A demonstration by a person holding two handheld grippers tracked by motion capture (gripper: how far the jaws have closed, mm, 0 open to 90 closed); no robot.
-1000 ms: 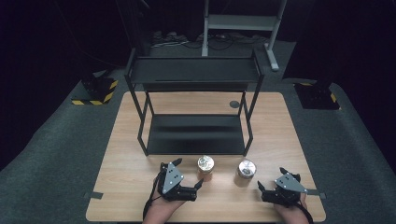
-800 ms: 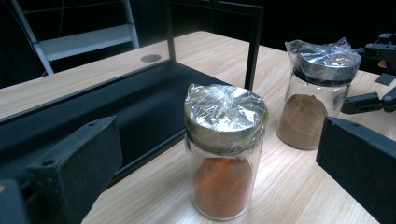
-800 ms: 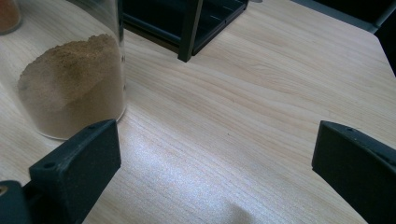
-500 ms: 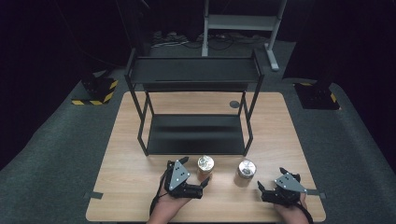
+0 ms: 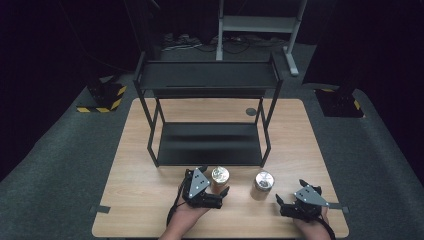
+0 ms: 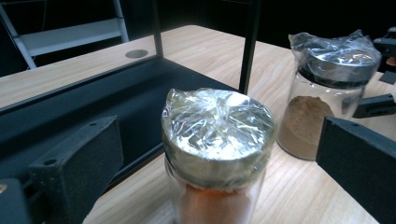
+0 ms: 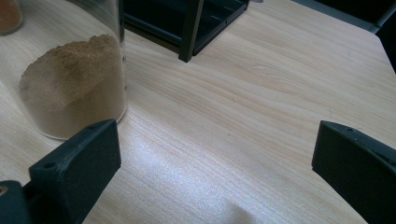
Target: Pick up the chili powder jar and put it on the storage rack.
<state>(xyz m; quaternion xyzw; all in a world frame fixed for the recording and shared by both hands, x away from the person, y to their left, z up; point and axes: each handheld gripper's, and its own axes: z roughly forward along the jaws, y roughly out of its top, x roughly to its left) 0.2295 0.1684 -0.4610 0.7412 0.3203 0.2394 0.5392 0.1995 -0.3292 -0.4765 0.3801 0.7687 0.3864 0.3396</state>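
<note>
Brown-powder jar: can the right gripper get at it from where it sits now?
Probably yes. The right gripper is open, and the brown-powder jar stands just beside it, off to one side of its jaws, with bare table between. It would need to swing toward the jar first.

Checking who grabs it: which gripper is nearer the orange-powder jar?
Left. The left gripper has its open jaws either side of the orange-powder jar; the right gripper sits beyond the brown-powder jar.

1. No readable text, label, brand name or number appears on any item in the high view or in either gripper view.
2. Floor block, left of the surface: yellow-and-black hazard striping, a warning marking without lettering.
</note>
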